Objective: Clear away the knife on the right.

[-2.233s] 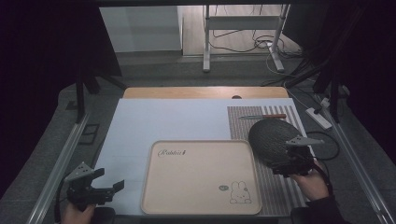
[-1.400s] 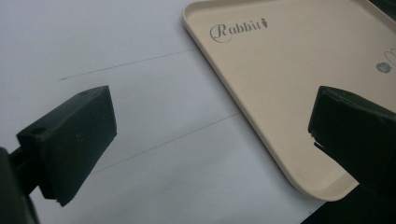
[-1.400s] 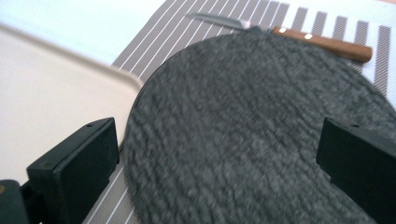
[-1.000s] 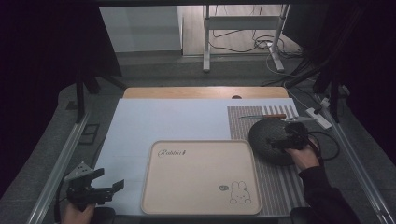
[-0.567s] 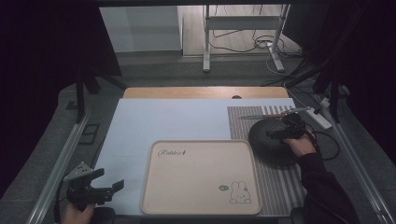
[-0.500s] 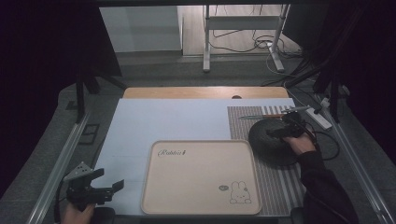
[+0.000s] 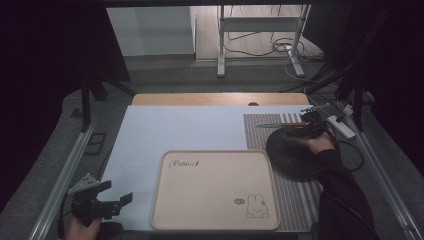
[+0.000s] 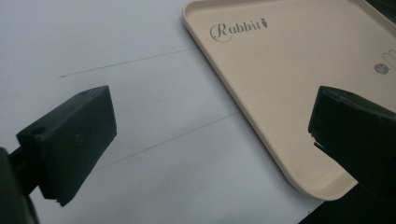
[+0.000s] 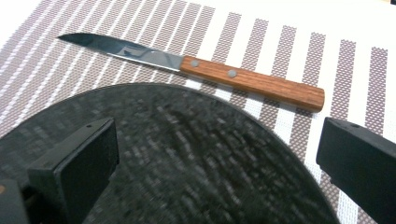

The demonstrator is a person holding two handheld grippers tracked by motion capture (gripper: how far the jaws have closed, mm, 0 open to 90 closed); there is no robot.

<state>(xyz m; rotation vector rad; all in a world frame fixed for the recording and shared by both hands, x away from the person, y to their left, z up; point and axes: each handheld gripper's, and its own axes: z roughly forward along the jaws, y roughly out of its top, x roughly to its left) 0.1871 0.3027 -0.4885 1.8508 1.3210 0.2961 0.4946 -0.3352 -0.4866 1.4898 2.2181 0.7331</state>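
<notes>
The right gripper [image 7: 314,125], jaws spread and empty, hangs over the dark round plate [image 9: 187,168] and points at the wooden-handled knife [image 9: 201,70] lying just beyond it on the striped mat [image 9: 299,42], apparently lined up for a pickup. The left gripper [image 7: 107,200], likewise spread, idles beside the beige tray [image 8: 299,93], lettered "Rabbit".

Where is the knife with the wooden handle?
In the high view the knife lies on the striped mat at the table's far right, just beyond the black plate, with the open right gripper hovering beside its handle.
</notes>
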